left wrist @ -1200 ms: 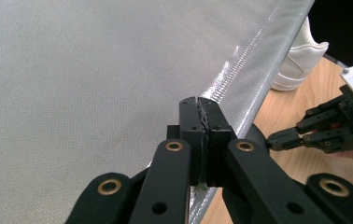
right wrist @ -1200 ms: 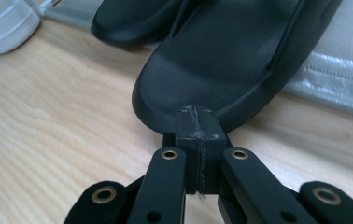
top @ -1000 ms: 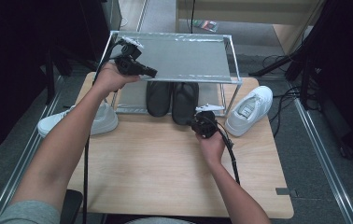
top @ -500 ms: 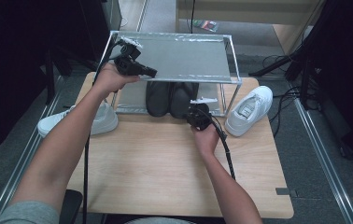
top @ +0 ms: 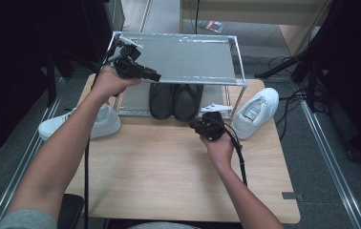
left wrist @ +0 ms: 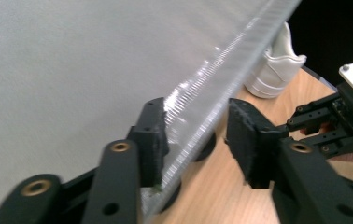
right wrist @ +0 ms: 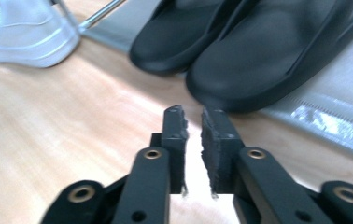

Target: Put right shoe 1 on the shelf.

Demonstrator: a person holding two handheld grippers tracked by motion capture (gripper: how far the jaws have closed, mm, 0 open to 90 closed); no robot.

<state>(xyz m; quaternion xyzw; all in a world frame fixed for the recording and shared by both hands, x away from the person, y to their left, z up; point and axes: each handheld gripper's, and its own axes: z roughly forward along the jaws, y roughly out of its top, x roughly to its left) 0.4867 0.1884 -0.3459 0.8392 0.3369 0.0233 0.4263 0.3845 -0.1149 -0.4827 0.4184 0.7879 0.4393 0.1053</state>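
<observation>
At rack (top: 178, 57) front edge: left gripper (left wrist: 195, 140) fingers wide, straddling edge. Near black slippers (right wrist: 258, 51): right gripper (right wrist: 193, 140) fingers narrow, empty.

**Black, white and pale wood**

I'm seeing a matte black pair of slippers (top: 176, 100) on my feed, on the silver-grey lower shelf (top: 133, 98). Both sneakers read white: one (top: 256, 112) here, another (top: 80, 126) there. The counter (top: 154, 167) is light wood grain. My left hand-held gripper (left wrist: 195, 137) is black with brass-coloured pins; the right hand-held gripper (right wrist: 193, 123) matches.
</observation>
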